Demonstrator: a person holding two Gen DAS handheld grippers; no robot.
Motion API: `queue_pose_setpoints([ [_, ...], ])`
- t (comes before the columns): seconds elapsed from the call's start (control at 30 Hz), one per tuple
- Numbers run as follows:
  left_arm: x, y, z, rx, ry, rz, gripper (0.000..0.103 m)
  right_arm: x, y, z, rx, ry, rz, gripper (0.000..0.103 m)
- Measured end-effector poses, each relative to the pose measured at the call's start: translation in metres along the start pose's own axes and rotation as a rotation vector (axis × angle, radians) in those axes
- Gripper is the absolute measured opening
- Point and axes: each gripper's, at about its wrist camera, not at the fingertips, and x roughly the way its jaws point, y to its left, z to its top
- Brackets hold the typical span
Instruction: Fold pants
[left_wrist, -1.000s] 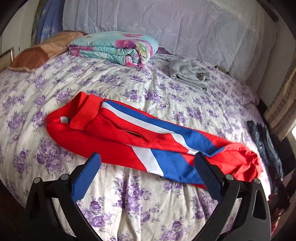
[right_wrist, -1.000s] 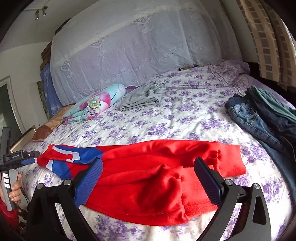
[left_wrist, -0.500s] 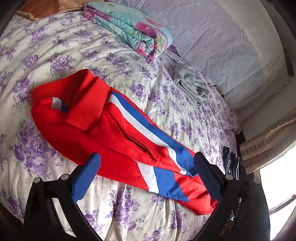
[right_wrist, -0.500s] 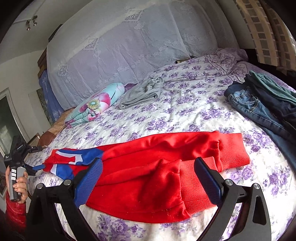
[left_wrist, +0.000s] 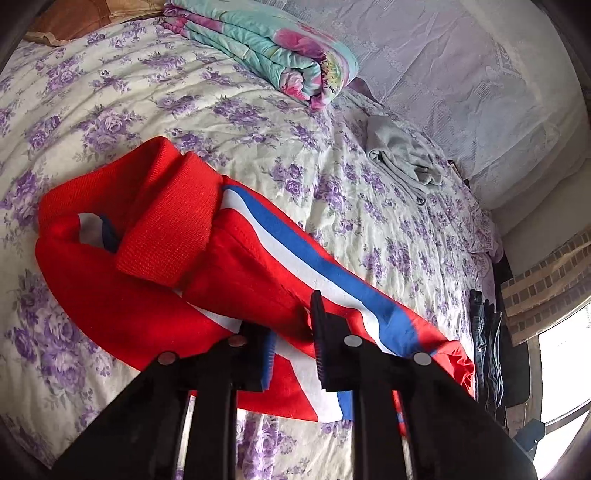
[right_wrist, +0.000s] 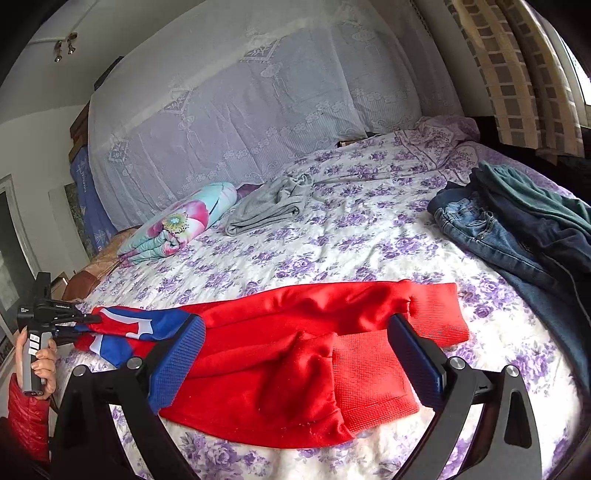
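- Basically, far left of the right wrist view: a hand (right_wrist: 40, 365) in a red sleeve holds the left gripper (right_wrist: 79, 323) at the left end of the track pants (right_wrist: 277, 332).
- Left gripper's jaws have just been closing; they now stand narrow with a bunched fold of red fabric pinched between them, right beside the blue-and-white stripe panel (left_wrist: 314, 266).
- Pants are red and lie stretched along the near edge of the bed (right_wrist: 332, 236), legs stacked roughly on each other, wrinkled in the middle.
- Handling, my read: light, soft and floppy, with a smooth, slightly slippery knit. It will sag between the two holds and drag on the bedspread, so a thin pinch could slide off. Nothing fragile.
- Right end: ribbed cuffs (right_wrist: 369, 376), thicker and grippier than the legs. Likely the best place for the second hold, taking both layers at once.
- Right gripper (right_wrist: 295, 354) hovers over that cuff end, jaws wide apart, nothing clamped; I cannot tell if the pads brush the cloth.
- Far side of the bed, well apart from the pants: folded quilt (right_wrist: 177, 229) toward the left, grey garment (right_wrist: 269, 210) mid, jeans (right_wrist: 480, 236) piled at the right edge.
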Motion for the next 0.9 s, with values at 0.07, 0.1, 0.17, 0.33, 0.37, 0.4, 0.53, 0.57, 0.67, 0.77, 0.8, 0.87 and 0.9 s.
queue_pose_setpoints([
  [0.07, -0.014, -0.003, -0.002, 0.018, -0.047, -0.021, 0.012, -0.002, -0.009, 0.002, 0.032, 0.013, 0.005, 0.099],
  [0.1, -0.021, -0.006, -0.002, 0.043, -0.075, -0.015, 0.011, -0.002, -0.014, 0.001, 0.05, 0.023, 0.01, 0.099],
  [0.17, -0.032, -0.015, -0.003, 0.092, -0.119, 0.008, 0.011, 0.002, -0.022, 0.001, 0.093, 0.055, 0.043, 0.097],
  [0.33, -0.06, -0.018, 0.006, 0.073, -0.171, -0.07, 0.01, 0.011, -0.034, 0.0, 0.166, 0.078, 0.066, 0.093],
  [0.37, -0.068, -0.018, 0.008, 0.078, -0.19, -0.072, 0.01, 0.011, -0.038, 0.003, 0.164, 0.073, 0.039, 0.093],
  [0.4, -0.075, -0.019, 0.01, 0.085, -0.205, -0.068, 0.01, 0.013, -0.042, 0.006, 0.159, 0.07, 0.003, 0.093],
  [0.53, -0.085, -0.021, 0.018, 0.105, -0.218, -0.029, 0.01, 0.032, -0.08, 0.022, 0.206, 0.105, -0.139, 0.094],
  [0.57, -0.083, -0.019, 0.019, 0.102, -0.208, -0.026, 0.01, 0.042, -0.09, 0.024, 0.228, 0.137, -0.137, 0.093],
  [0.67, -0.073, -0.016, 0.022, 0.098, -0.183, -0.003, 0.01, 0.076, -0.112, 0.026, 0.299, 0.255, -0.103, 0.093],
  [0.77, -0.063, -0.012, 0.025, 0.087, -0.166, 0.014, 0.01, 0.095, -0.11, 0.023, 0.293, 0.304, -0.066, 0.09],
  [0.8, -0.059, -0.011, 0.026, 0.083, -0.16, 0.017, 0.01, 0.098, -0.103, 0.023, 0.259, 0.321, -0.037, 0.078],
  [0.87, -0.053, -0.01, 0.03, 0.085, -0.156, 0.035, 0.01, 0.102, -0.1, 0.019, 0.254, 0.333, 0.014, 0.053],
  [0.9, -0.051, -0.012, 0.032, 0.09, -0.154, 0.041, 0.01, 0.103, -0.1, 0.018, 0.262, 0.33, 0.031, 0.046],
])
